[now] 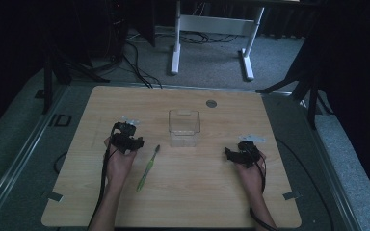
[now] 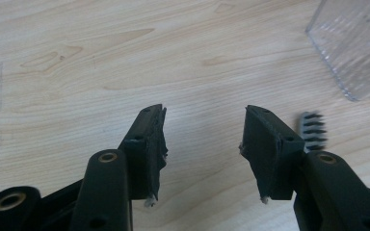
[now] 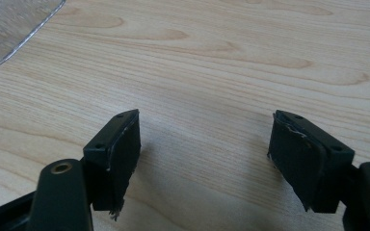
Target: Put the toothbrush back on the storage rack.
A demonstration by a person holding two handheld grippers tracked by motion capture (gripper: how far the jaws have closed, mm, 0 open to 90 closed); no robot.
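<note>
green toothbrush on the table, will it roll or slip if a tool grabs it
The slim green plastic toothbrush lies flat on the wooden table, so it probably won't roll far. Its thin, smooth handle may slip or pivot between pads. It looks light and fairly stiff.

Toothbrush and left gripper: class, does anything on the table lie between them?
Nothing visible does. The green toothbrush lies on bare table just beside the left gripper, whose jaws stand open and empty. The clear box stands farther back, off that path.
</note>
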